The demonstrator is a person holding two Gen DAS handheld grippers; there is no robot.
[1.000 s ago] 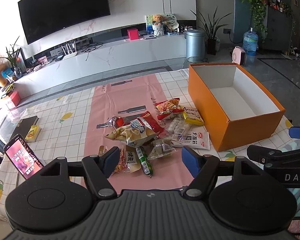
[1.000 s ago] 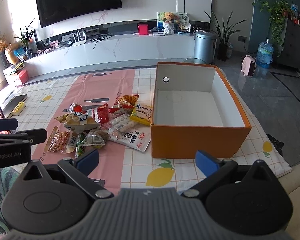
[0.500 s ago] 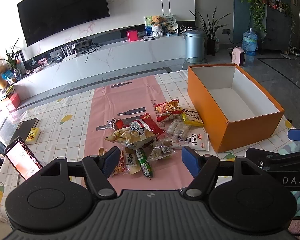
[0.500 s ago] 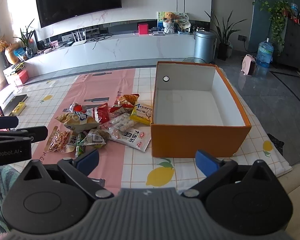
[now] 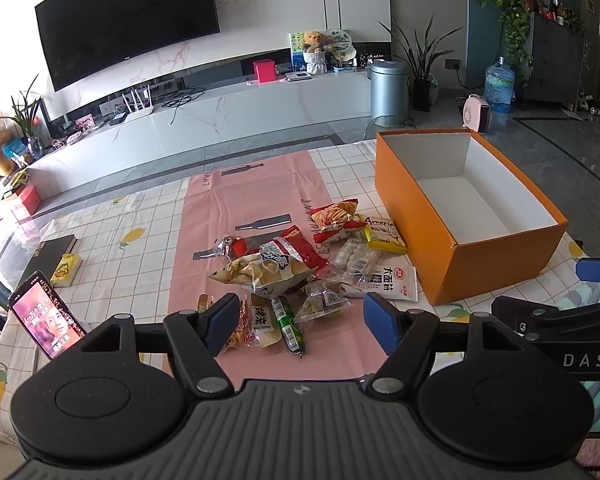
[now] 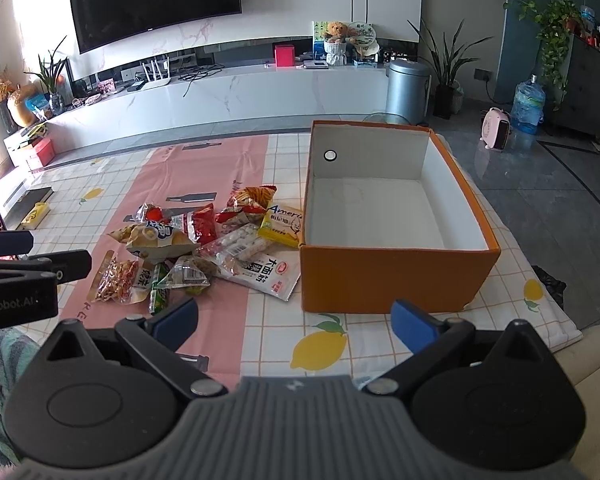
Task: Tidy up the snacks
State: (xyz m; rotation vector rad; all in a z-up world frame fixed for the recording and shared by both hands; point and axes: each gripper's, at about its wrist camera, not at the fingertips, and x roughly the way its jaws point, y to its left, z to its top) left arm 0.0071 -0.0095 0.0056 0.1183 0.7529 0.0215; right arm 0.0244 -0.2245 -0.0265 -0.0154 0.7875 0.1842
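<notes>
A pile of snack packets [image 5: 292, 264] lies on the pink strip of the tablecloth; it also shows in the right wrist view [image 6: 204, 248]. An open, empty orange box [image 5: 496, 256] stands to the right of the pile, seen in the right wrist view too [image 6: 396, 276]. My left gripper [image 5: 300, 322] is open and empty, just short of the near edge of the pile. My right gripper [image 6: 296, 322] is open and empty, near the table's front edge in front of the box's left corner.
A phone [image 5: 46, 322] with a lit screen stands propped at the left, with a dark book [image 5: 54, 248] and a small yellow box [image 5: 66, 268] behind it. The table's near right corner [image 6: 556, 320] drops off beside the box.
Both grippers have stayed nearly still; the left view has drifted very slightly. The phone's screen picture changed.
</notes>
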